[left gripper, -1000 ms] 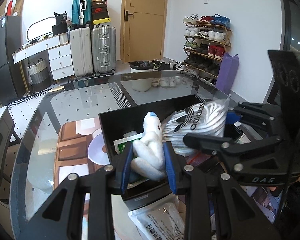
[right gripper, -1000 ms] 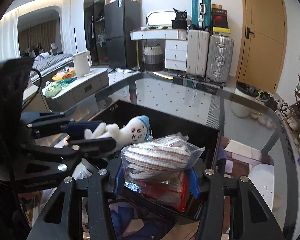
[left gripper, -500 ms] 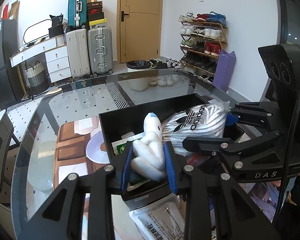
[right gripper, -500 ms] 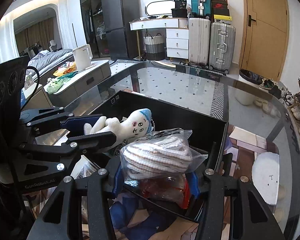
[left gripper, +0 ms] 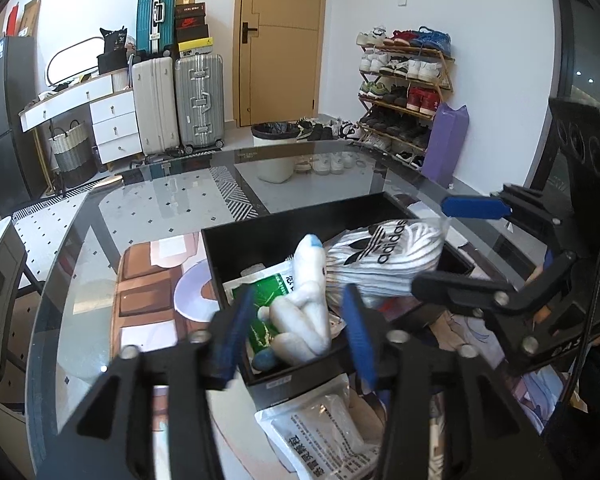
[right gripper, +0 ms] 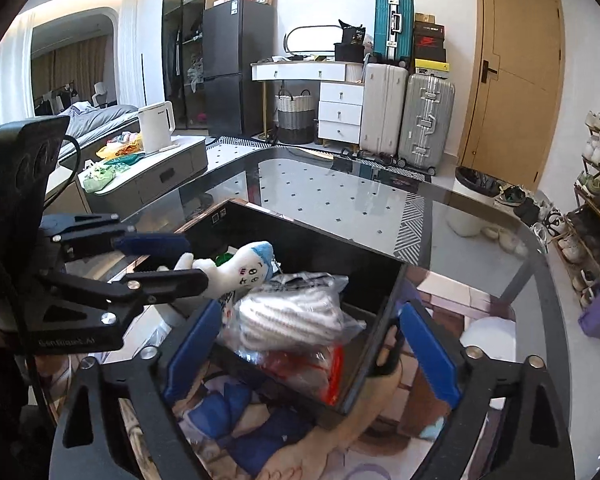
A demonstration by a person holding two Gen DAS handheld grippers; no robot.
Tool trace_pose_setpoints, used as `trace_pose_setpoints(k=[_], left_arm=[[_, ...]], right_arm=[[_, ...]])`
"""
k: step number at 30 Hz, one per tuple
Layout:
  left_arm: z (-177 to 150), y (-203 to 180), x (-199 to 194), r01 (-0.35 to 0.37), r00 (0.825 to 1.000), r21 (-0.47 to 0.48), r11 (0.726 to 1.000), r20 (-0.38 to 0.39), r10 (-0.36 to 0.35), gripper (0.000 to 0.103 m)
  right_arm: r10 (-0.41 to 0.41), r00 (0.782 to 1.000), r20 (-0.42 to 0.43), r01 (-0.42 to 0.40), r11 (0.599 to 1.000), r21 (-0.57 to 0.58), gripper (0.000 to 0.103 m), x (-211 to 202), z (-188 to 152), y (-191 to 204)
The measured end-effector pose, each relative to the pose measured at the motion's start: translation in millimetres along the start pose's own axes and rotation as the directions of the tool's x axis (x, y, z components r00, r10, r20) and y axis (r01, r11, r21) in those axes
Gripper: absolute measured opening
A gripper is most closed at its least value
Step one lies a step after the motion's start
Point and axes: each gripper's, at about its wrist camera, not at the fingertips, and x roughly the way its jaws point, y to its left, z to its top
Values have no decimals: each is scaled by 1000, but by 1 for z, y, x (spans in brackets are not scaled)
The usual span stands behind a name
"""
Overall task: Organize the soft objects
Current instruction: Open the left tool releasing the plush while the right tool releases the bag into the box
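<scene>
Two sets of tongs work over one open black rectangular storage box [left gripper: 236, 248] standing on the glass tabletop [left gripper: 148, 208]. The left tongs [left gripper: 296, 320] are opening: their blue pads stand clear on either side of the white plush figure with a blue tip [left gripper: 304, 304], which lies in the near left part of the box on a green-and-white printed packet [left gripper: 266, 292]. The right tongs [right gripper: 312, 344] are also opening and stand wide, with the clear plastic bag of white-and-grey striped socks [right gripper: 296, 316] between the pads but untouched; the bag rests in the near right part of the box on top of a red-and-clear packet [right gripper: 324, 368]. In the left wrist view the bag shows a black brand print and lies just right of the plush figure, touching it. Judged step: release of both soft items into the box, now nearly complete. Next move, as a judgement: draw both tongs back and up without snagging the bag film or the plush, then go for a remaining item, such as the white printed pouch [left gripper: 324, 436] lying on the tabletop just near of the box.
</scene>
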Motion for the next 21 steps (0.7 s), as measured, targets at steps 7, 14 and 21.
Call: trace_pose_setpoints(k=[7,14,21], left_arm=[[-2,-3,-20,-37,999,4,999,19,37,99],[-14,-5,-37,-60,997,7,998,57,59,103],[-32,-1,-42,-66,997,-37,997,41,67,103]], right_arm=[[20,1000,9,-21,998,59,102,-27,-22,-6],[72,997,16,-74,990,119,102,-45,-46,-7],[77,997,12,-78,988,135,102,-55,-54,0]])
